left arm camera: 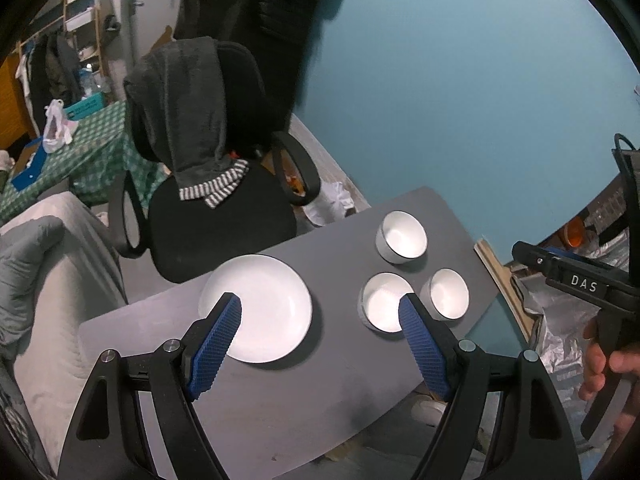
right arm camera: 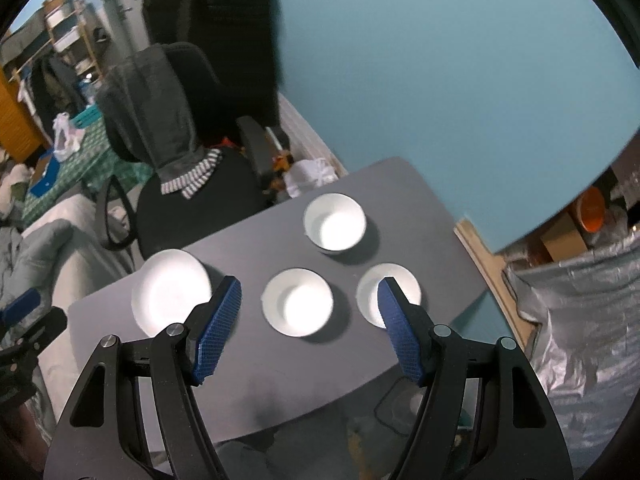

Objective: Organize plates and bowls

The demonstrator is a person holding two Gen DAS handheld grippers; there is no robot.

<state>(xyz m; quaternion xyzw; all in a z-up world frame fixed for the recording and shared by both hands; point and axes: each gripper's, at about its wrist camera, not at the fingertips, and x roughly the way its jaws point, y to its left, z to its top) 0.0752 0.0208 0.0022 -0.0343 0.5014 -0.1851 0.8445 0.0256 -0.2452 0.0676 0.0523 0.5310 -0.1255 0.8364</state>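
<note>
On the grey bench [left arm camera: 280, 400] a white plate [left arm camera: 264, 304] lies flat at left, with three bowls [right arm camera: 298, 302] upright, mouths up, at right. Left claw [left arm camera: 320, 316] and right claw [right arm camera: 310, 300] both hover above, spread wide and empty.

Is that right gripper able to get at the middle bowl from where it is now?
Probably yes. The right gripper hangs open above the table with the middle bowl between its fingers in view, and nothing lies over the bowl. The neighbouring bowl stands apart.

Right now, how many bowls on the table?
3. Far bowl near the table's back edge, middle bowl at center, right bowl beside it. The plate sits left. None look hidden.
</note>
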